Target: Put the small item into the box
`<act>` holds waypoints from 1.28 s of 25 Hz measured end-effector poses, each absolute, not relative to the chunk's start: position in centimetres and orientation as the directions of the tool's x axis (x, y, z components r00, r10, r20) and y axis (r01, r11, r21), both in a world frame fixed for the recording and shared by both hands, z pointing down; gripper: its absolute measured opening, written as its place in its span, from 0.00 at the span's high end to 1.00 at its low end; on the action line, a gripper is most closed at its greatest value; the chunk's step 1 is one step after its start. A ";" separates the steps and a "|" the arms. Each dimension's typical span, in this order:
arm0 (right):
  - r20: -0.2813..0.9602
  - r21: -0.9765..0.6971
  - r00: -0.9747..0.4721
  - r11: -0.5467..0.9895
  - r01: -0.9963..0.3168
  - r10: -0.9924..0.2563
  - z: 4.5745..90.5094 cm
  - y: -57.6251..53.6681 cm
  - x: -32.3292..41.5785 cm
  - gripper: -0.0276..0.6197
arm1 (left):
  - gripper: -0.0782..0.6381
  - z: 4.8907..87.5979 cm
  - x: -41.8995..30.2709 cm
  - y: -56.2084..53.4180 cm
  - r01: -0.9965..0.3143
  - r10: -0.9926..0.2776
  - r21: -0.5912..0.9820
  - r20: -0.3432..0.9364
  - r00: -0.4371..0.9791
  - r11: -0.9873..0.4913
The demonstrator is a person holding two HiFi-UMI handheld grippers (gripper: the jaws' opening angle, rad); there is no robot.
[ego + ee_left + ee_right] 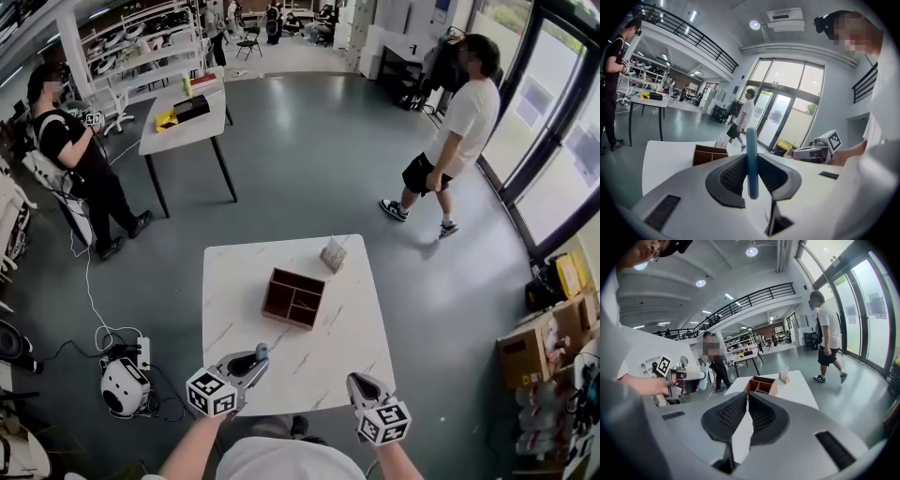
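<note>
**One blue item pinched in the left gripper, short of the box**

There are two grippers, one box, one small item, one card stand and one white table with a marble-like veined top. The left gripper has its ribbed black pads clamped on the small item, a thin, flat, smooth blue piece with a rounded top that stands upright on edge between them. Item and gripper are on the person's side of the box, above the table's near edge and not touching the box. The box is brown, rectangular and open-topped, and thin inner walls split it into compartments. The right gripper is also on the person's side of the box, to its right, jaws pressed together with nothing between them. Just beyond the box stands the card stand. Farther beyond the box, two people stand on the glossy grey floor.
</note>
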State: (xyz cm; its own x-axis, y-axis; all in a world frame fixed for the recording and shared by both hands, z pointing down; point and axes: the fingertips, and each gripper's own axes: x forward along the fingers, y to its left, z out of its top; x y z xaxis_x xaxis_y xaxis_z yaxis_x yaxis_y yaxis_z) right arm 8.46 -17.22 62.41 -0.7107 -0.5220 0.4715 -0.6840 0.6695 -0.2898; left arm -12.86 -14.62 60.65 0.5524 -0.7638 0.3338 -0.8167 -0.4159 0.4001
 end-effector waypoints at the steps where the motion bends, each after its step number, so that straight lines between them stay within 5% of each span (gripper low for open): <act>1: 0.480 -0.291 -0.707 0.667 -0.686 -0.519 62.6 -17.4 8.3 0.91 | 0.78 61.0 -12.9 -15.3 -0.813 -0.759 0.402 0.336 0.558 -0.421; 32: 0.635 -0.348 -0.607 0.524 -0.777 -0.478 68.2 -19.5 7.6 0.91 | 0.78 76.5 -8.1 -32.2 -0.731 -0.585 0.280 0.455 0.672 -0.622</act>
